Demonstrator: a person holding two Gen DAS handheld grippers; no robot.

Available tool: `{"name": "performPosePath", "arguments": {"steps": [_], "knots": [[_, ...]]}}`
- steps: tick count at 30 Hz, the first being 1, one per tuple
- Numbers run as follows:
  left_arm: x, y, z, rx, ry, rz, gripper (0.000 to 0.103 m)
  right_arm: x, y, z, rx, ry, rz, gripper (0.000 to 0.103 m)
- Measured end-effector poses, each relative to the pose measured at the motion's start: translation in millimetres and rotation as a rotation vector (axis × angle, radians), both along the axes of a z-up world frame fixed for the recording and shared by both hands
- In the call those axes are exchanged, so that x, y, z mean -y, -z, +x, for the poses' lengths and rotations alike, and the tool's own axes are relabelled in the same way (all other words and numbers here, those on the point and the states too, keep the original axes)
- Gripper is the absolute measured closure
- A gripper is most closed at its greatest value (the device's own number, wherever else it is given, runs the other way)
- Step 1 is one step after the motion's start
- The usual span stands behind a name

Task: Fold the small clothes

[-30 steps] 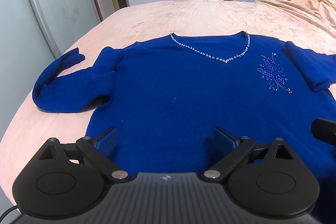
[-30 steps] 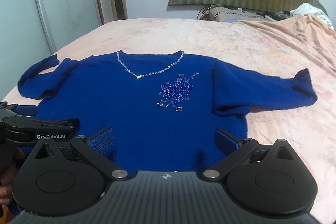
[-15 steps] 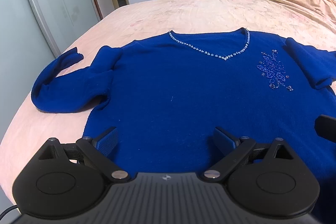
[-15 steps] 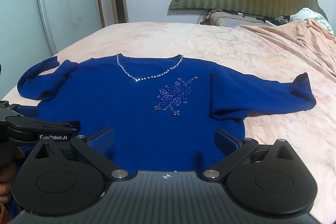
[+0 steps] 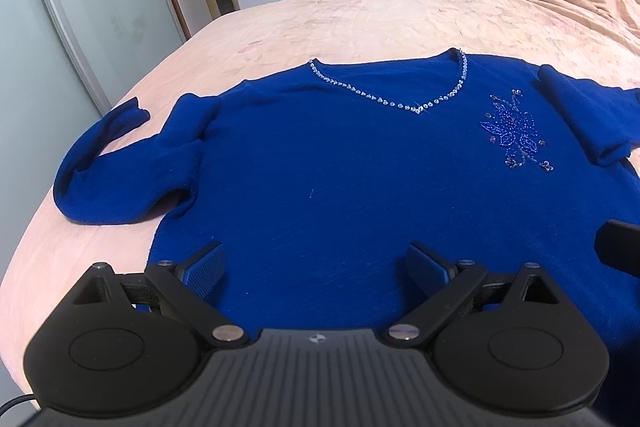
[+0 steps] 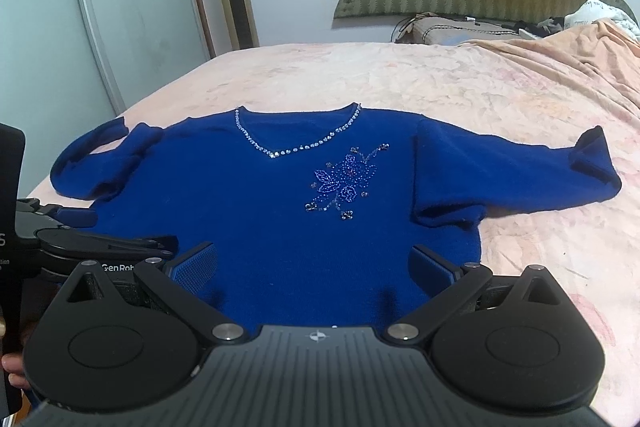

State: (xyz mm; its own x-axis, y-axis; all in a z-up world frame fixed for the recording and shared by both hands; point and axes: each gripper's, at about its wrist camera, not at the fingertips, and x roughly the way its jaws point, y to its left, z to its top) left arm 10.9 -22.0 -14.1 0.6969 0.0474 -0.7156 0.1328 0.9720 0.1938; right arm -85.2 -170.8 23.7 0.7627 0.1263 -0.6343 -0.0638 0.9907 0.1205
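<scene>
Blue knit sweater (image 5: 340, 187) looks soft and floppy; both tongs (image 5: 316, 263) (image 6: 314, 263) gape empty—pinch the hem corners.

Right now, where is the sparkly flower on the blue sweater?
In the right wrist view, the sparkly flower sits on the blue sweater chest, just below and right of the beaded neckline, near the sleeve stretched rightward.

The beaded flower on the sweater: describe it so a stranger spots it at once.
A royal-blue knit sweater lies spread flat on the peach-pink bedspread. Below its rhinestone-trimmed V-neckline, off to one side of the chest, sits the flower-shaped beaded patch, the only sparkling cluster on the plain knit.
</scene>
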Motion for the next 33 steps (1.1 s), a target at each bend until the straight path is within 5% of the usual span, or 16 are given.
{"name": "performPosePath", "arguments": {"steps": [22, 33], "knots": [[22, 5, 5, -0.009, 0.066, 0.007, 0.006, 23, 7, 7, -0.004, 0.021, 0.021, 0.001], [34, 5, 10, 0.007, 0.097, 0.005, 0.006, 84, 10, 25, 0.032, 0.175, -0.062, 0.001]]}}
